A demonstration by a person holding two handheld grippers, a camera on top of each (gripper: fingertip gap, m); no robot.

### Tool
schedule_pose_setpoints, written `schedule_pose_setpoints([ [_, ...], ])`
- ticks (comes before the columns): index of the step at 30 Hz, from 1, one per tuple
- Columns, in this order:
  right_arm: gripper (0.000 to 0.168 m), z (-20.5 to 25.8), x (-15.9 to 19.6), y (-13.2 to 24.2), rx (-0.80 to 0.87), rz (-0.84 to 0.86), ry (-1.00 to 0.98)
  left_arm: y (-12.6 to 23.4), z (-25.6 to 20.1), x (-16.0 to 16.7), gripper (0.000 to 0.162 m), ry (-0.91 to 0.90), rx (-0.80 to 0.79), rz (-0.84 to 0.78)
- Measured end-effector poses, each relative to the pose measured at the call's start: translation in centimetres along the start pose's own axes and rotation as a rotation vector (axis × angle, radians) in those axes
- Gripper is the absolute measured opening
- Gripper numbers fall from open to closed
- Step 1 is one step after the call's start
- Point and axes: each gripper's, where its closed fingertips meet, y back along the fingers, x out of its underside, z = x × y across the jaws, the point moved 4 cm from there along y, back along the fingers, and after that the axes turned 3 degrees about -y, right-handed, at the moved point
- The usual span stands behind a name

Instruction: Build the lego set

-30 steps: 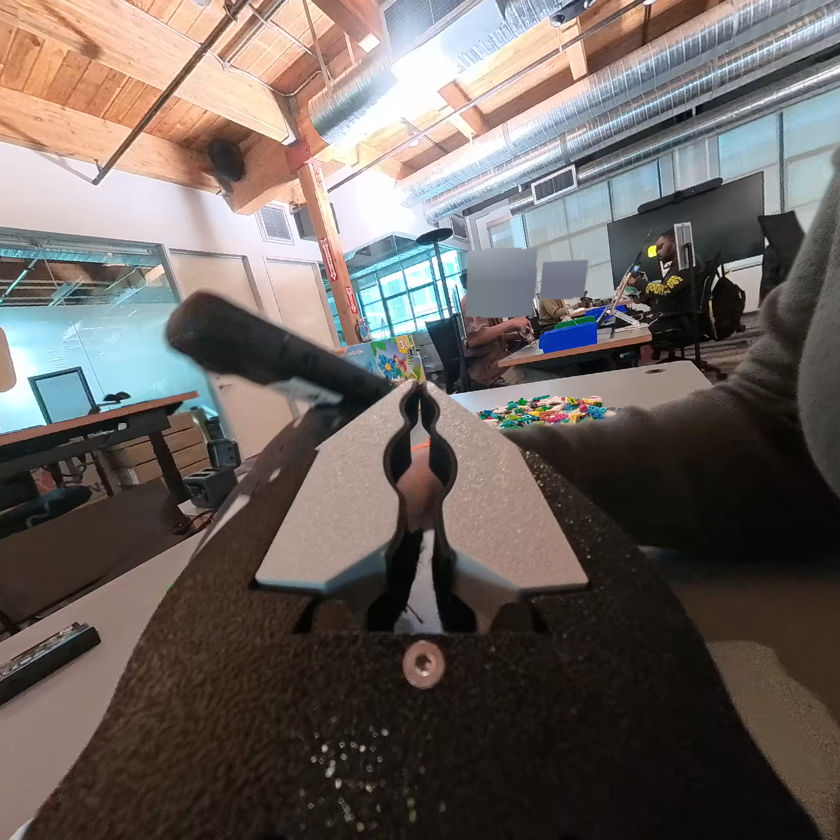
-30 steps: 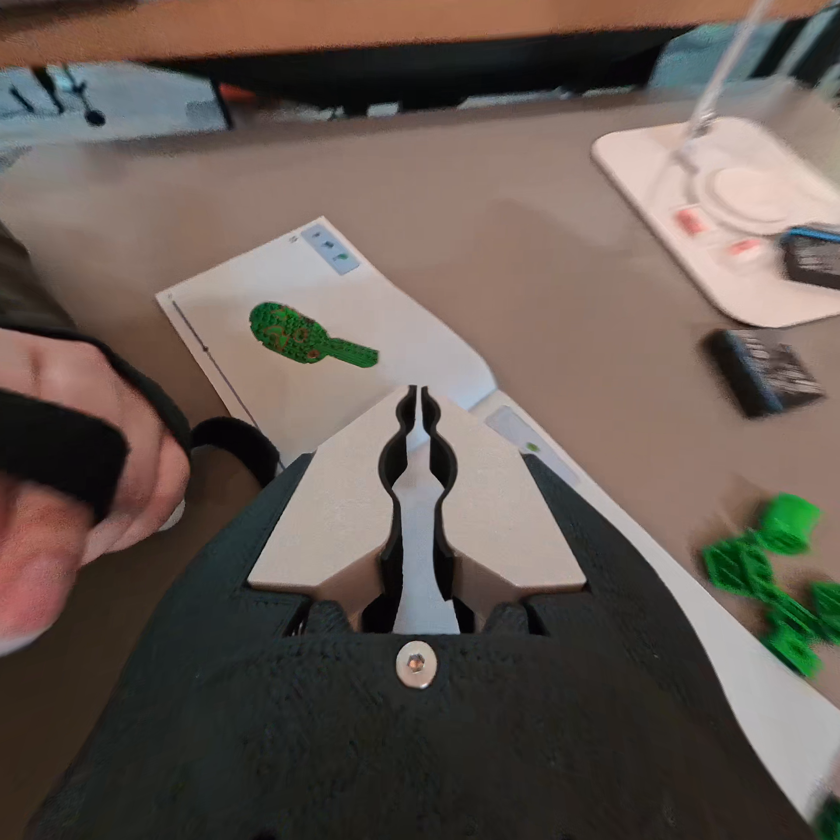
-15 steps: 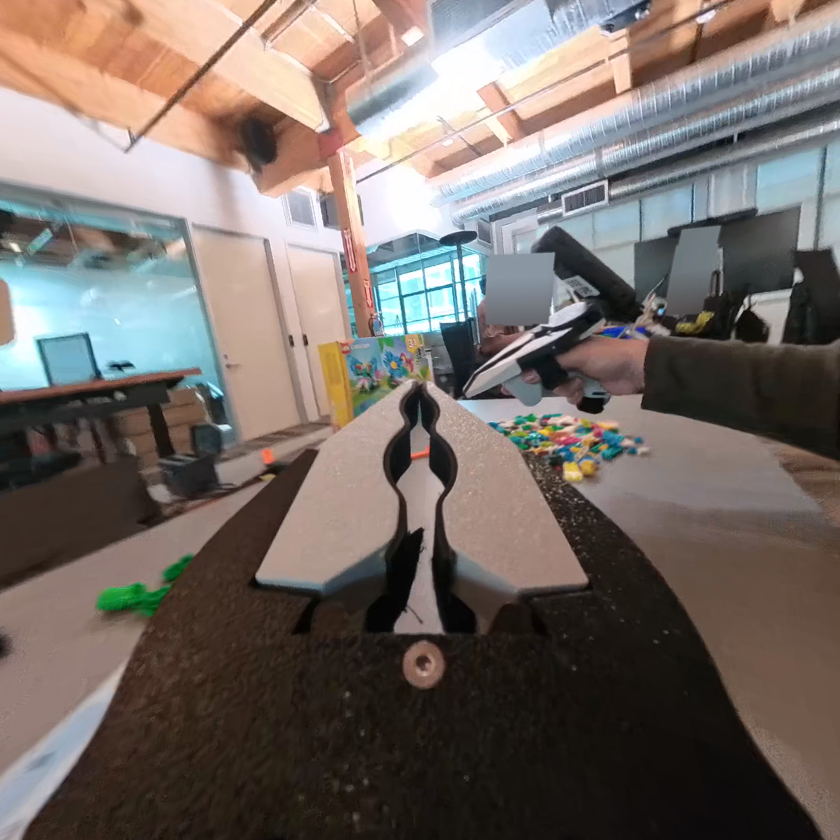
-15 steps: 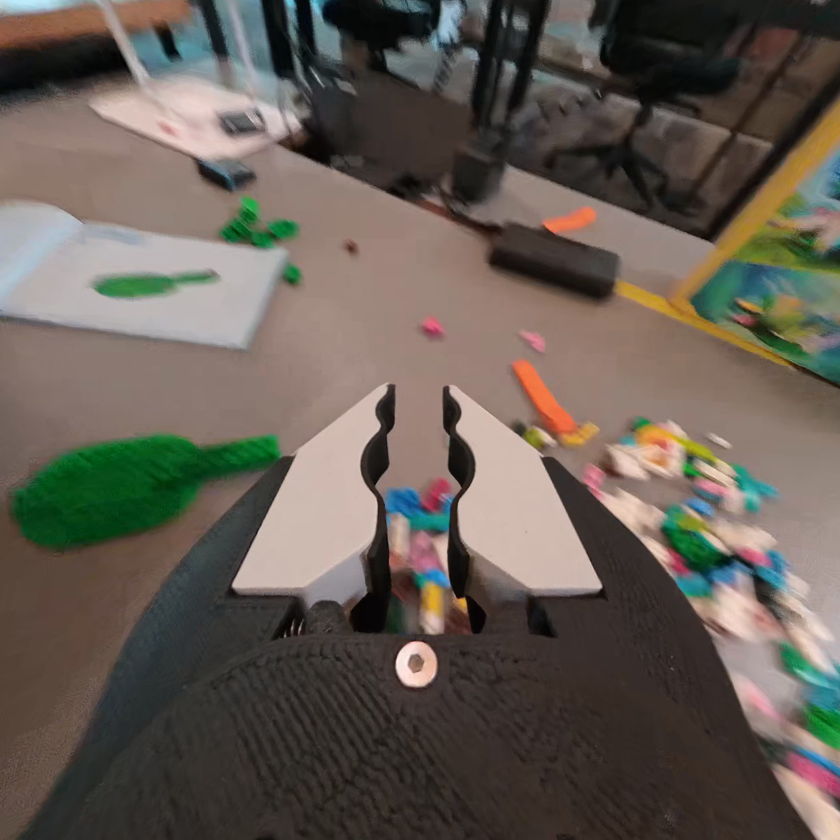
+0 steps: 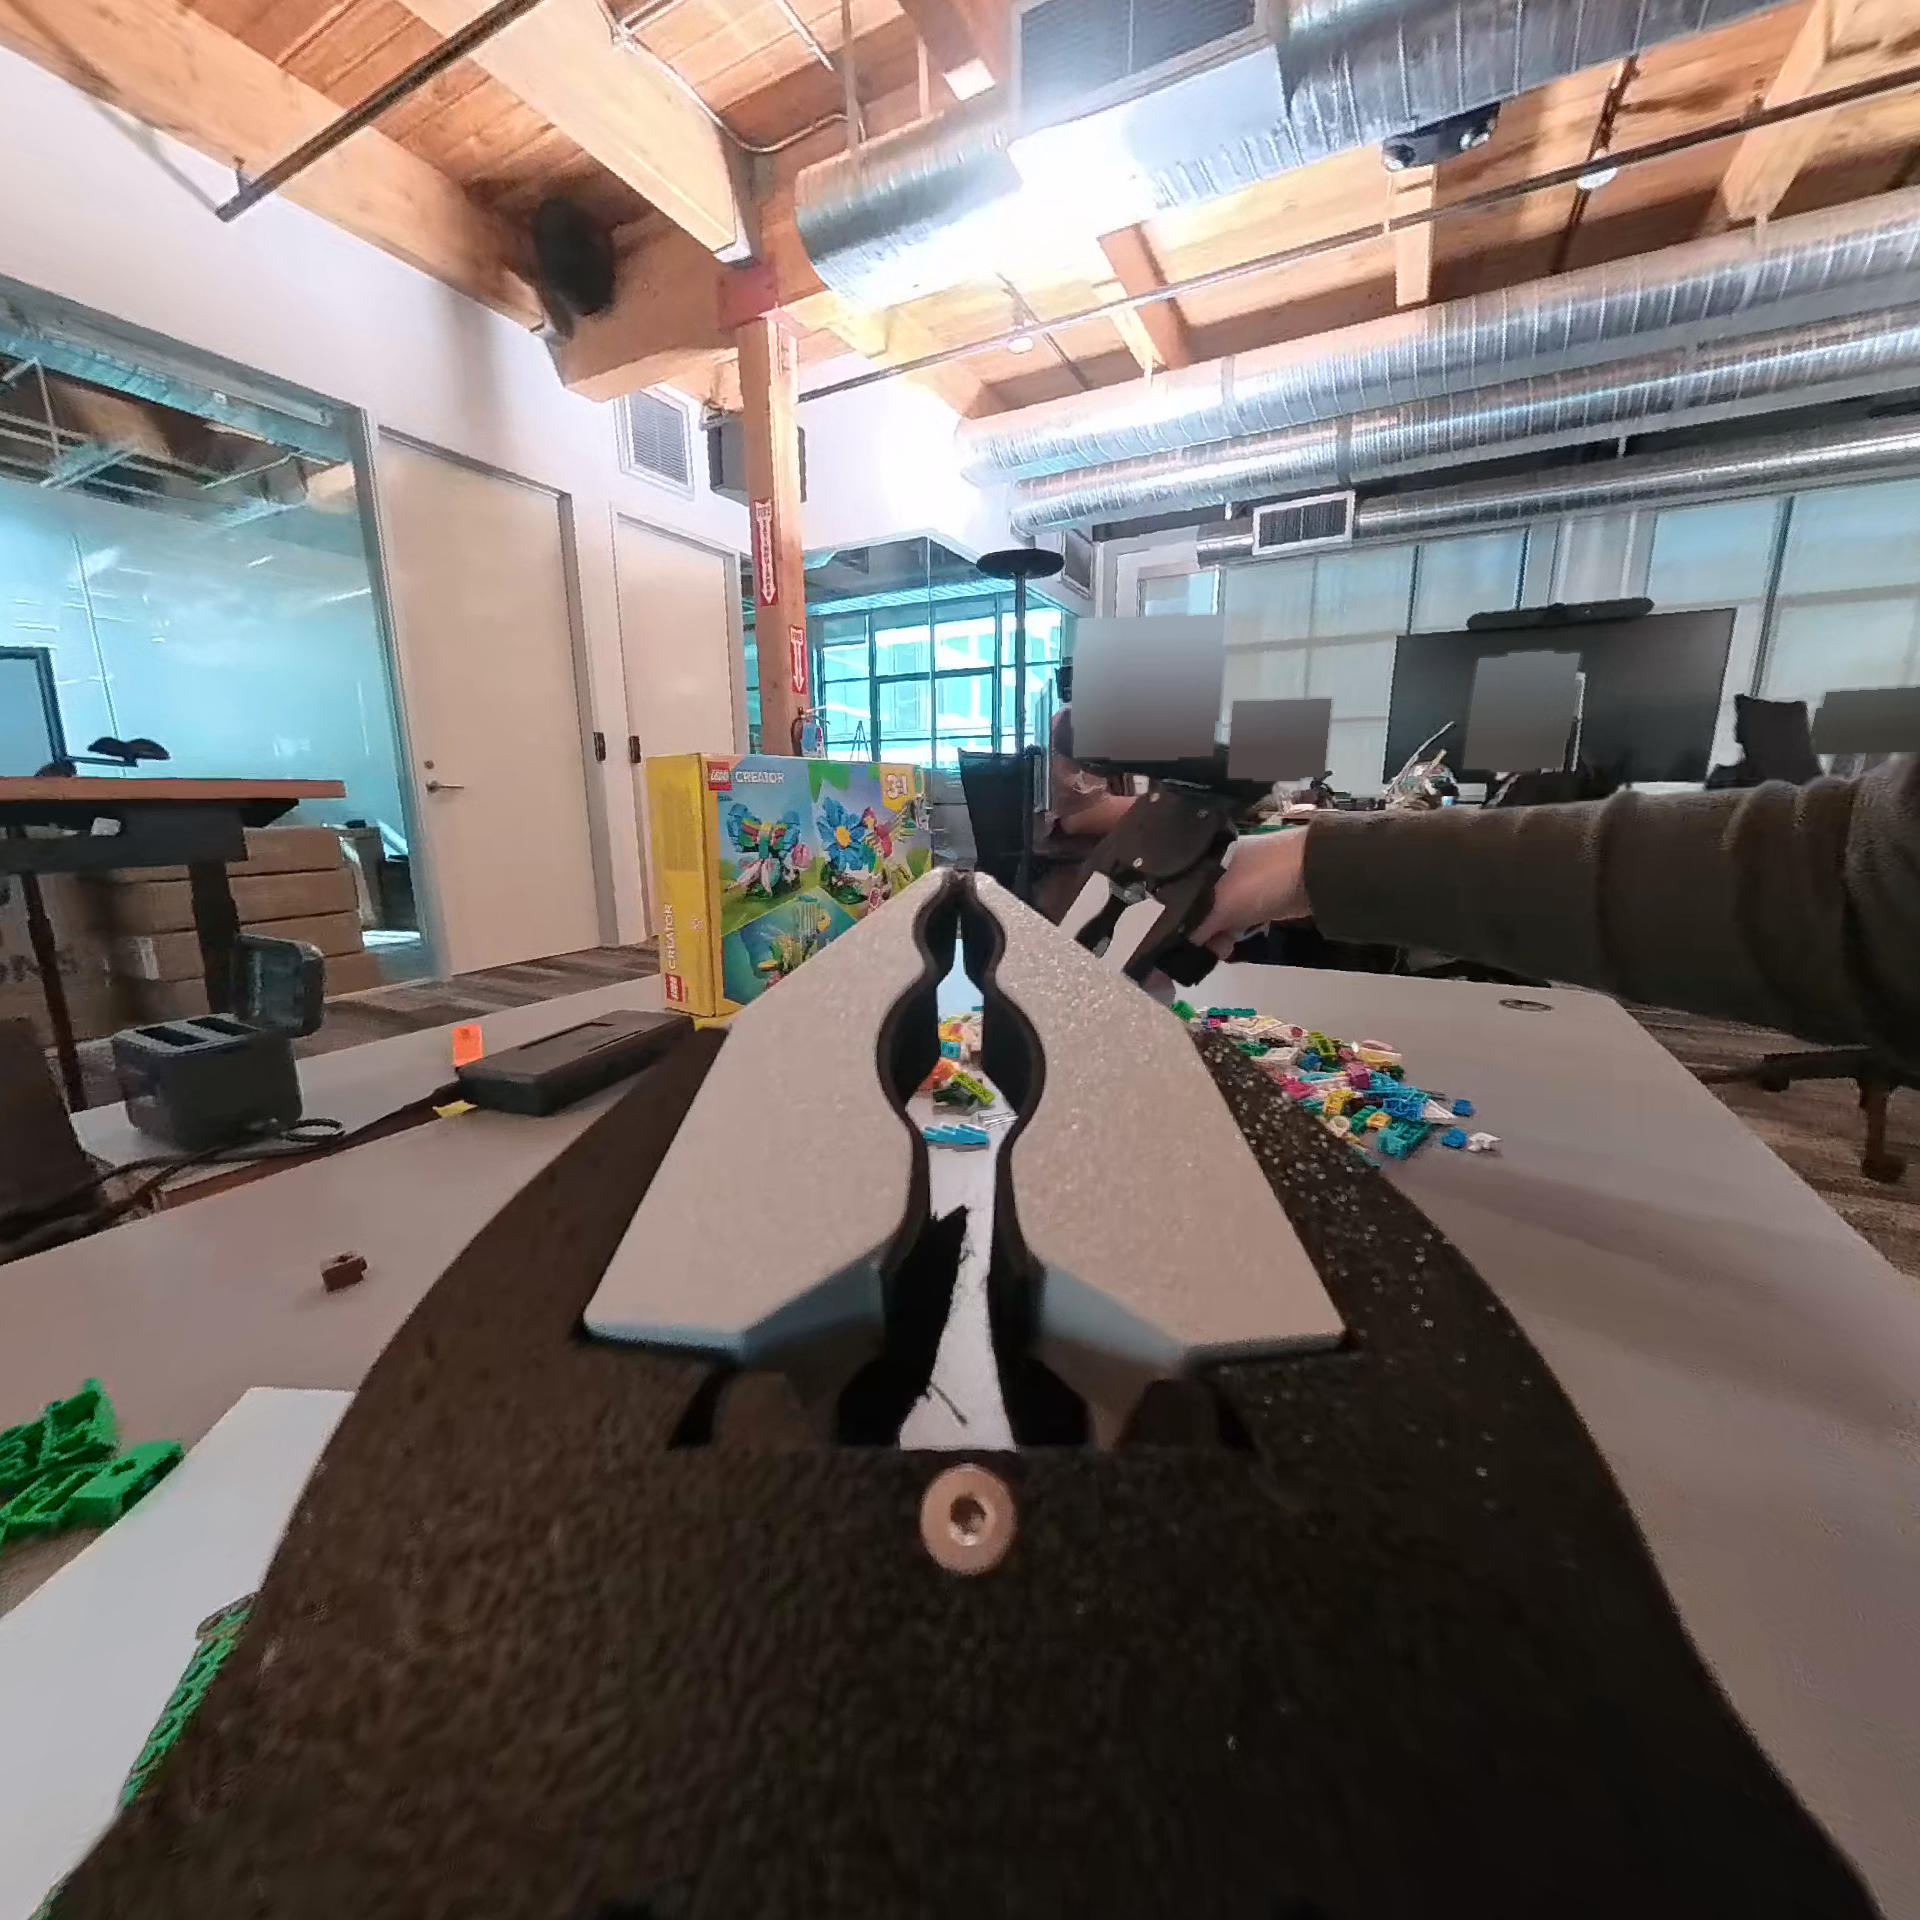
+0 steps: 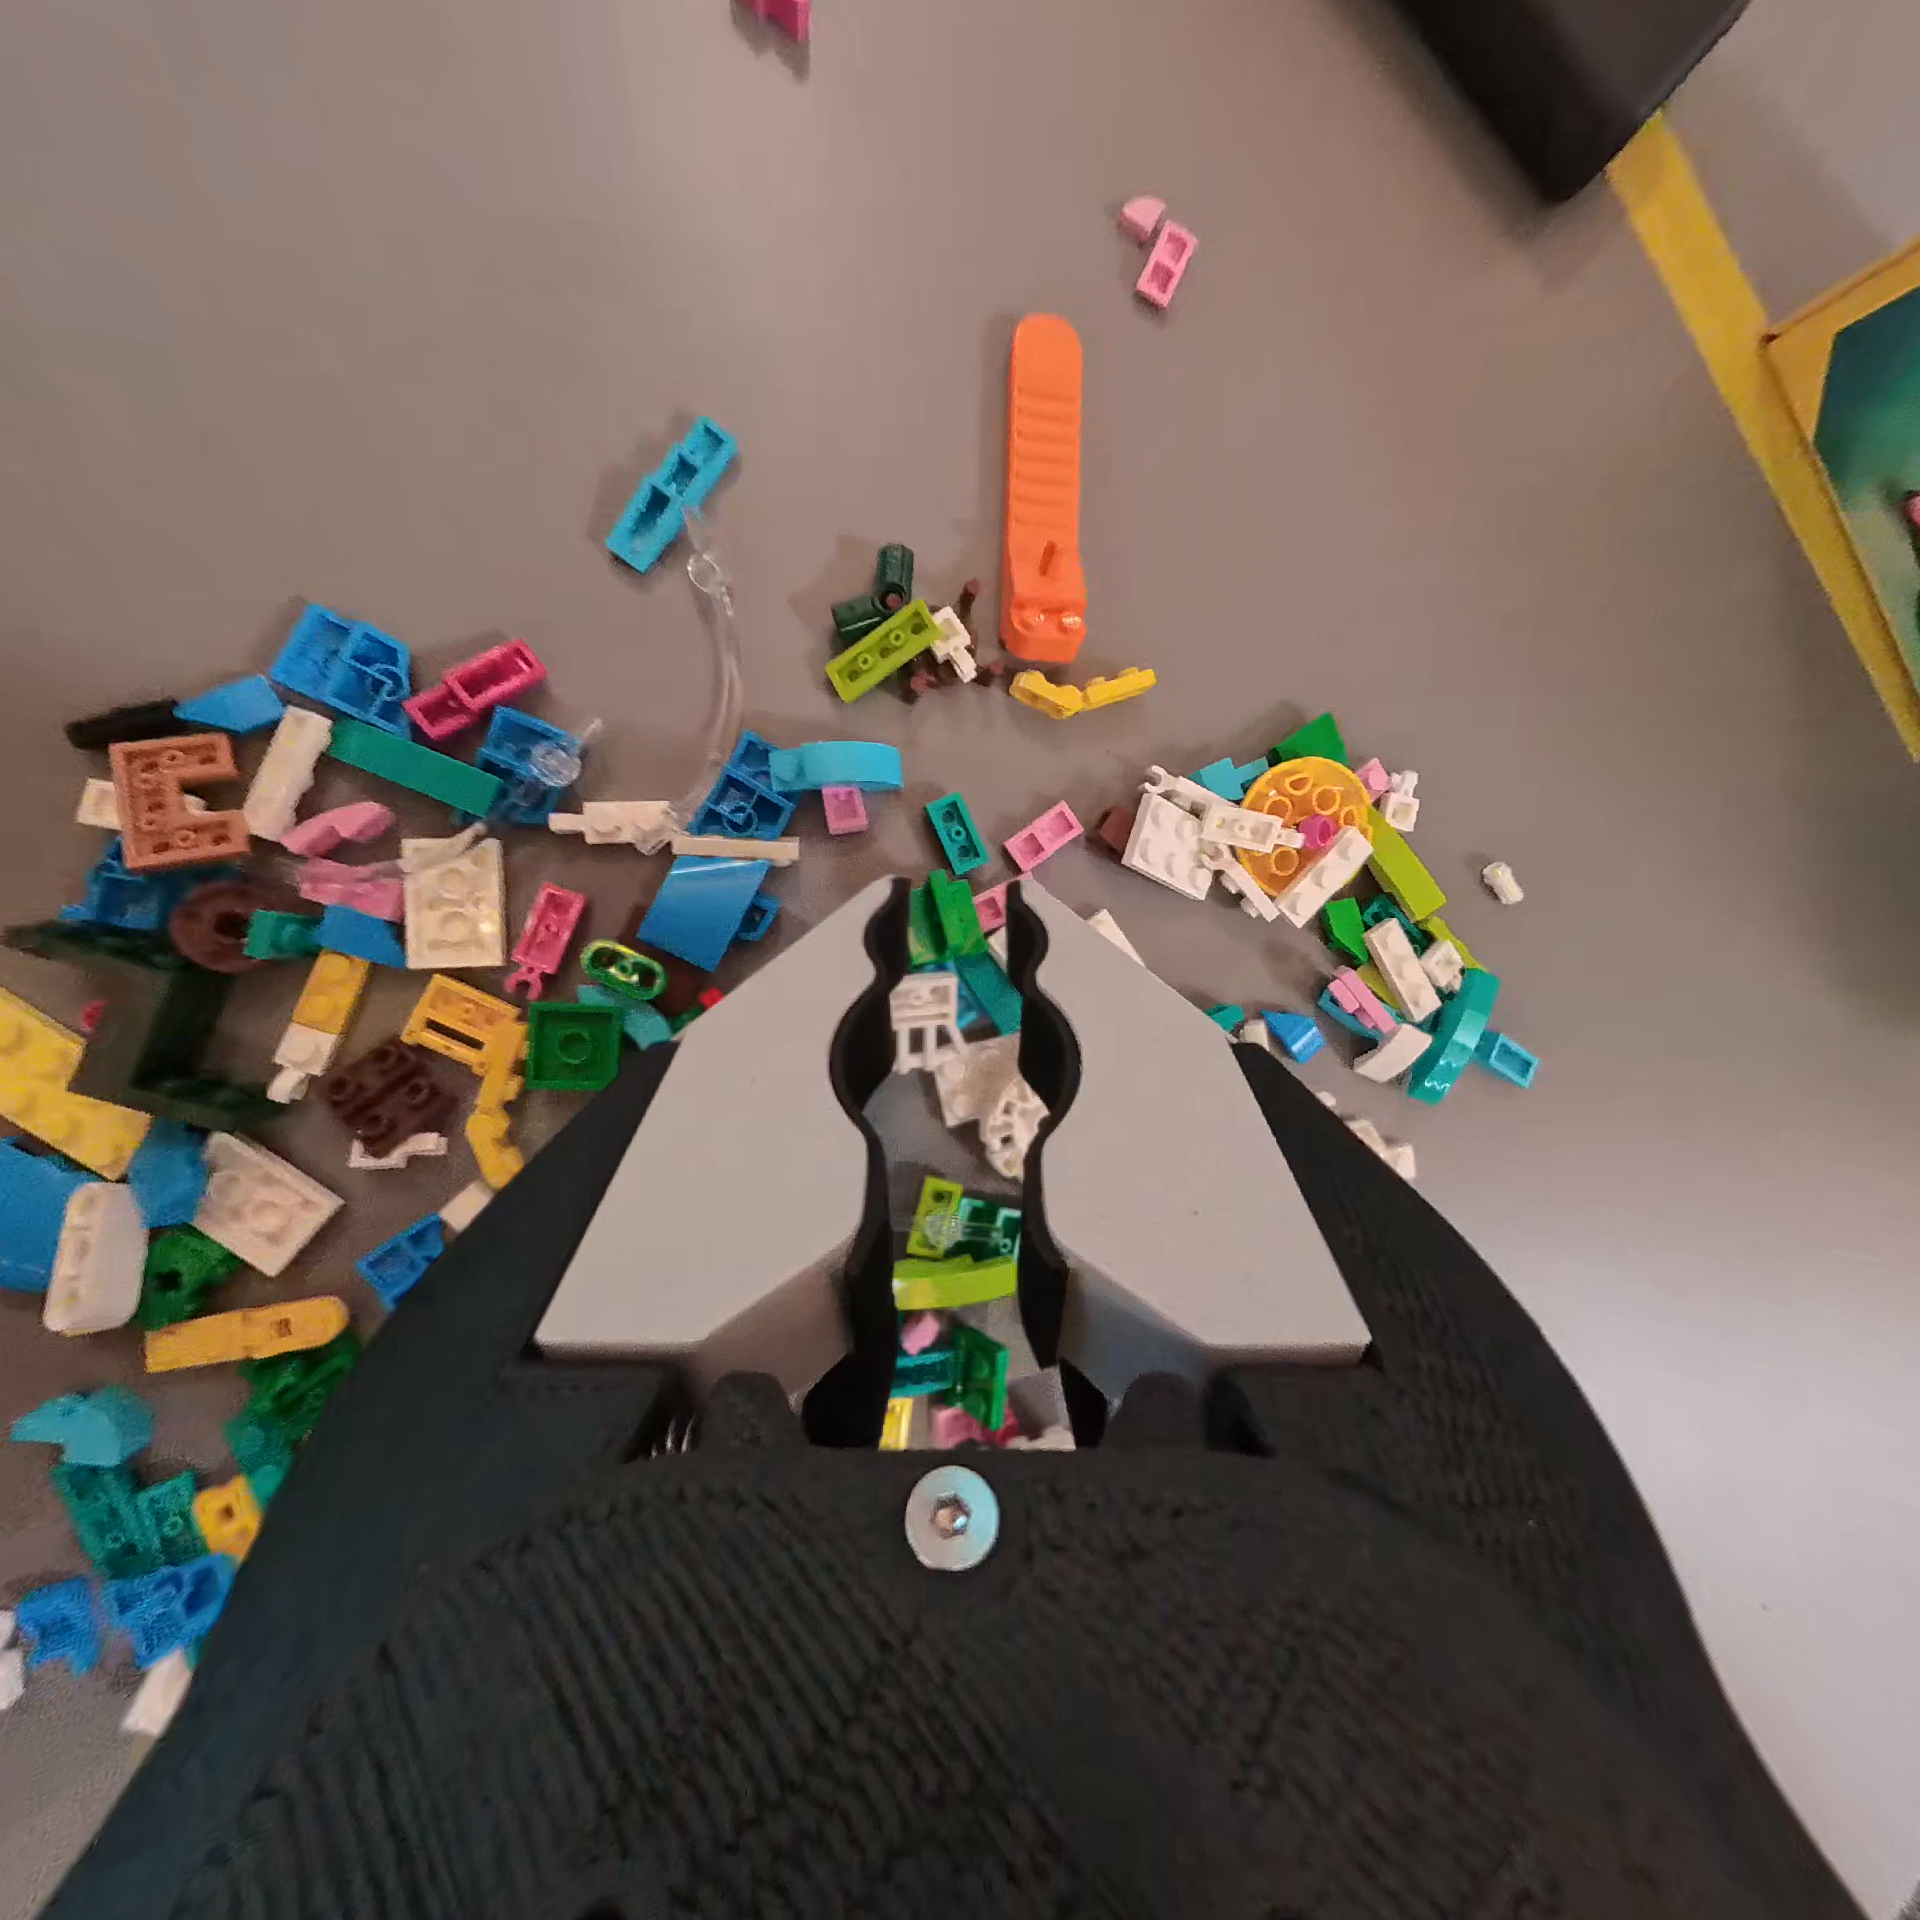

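two units | left hand-held gripper [image 5: 958,883] together | right hand-held gripper [image 6: 954,891] apart above loose bricks [image 6: 457,914]

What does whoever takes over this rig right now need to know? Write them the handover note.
Left gripper: shut, empty, held level above the table.
Right gripper: open, empty, pointing down over the loose brick pile.
Orange separator tool lies past the pile; the set's box stands at the far edge; green pieces lie at the left.
Done: nothing picked yet.
Left: pick bricks, build.

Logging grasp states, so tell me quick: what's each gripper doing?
Left gripper: shut, holding nothing.
Right gripper: open, empty, above the loose brick pile.
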Motion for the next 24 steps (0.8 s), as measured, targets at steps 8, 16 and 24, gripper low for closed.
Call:
schedule_pose_setpoints([
  [8,0.003,-0.3,-0.2,-0.7,-0.052,0.098,0.063,0.0,-0.5,0.1,0.000,-0.008,0.026,0.004],
  [16,0.003,7.0,-15.3,-3.6,-0.142,-0.364,0.327,-0.4,-0.7,0.3,0.000,-0.009,0.024,0.017],
  [24,0.003,13.2,-25.5,-13.5,-0.230,-0.455,0.456,0.4,-0.8,-0.1,0.000,0.015,0.047,0.006],
])
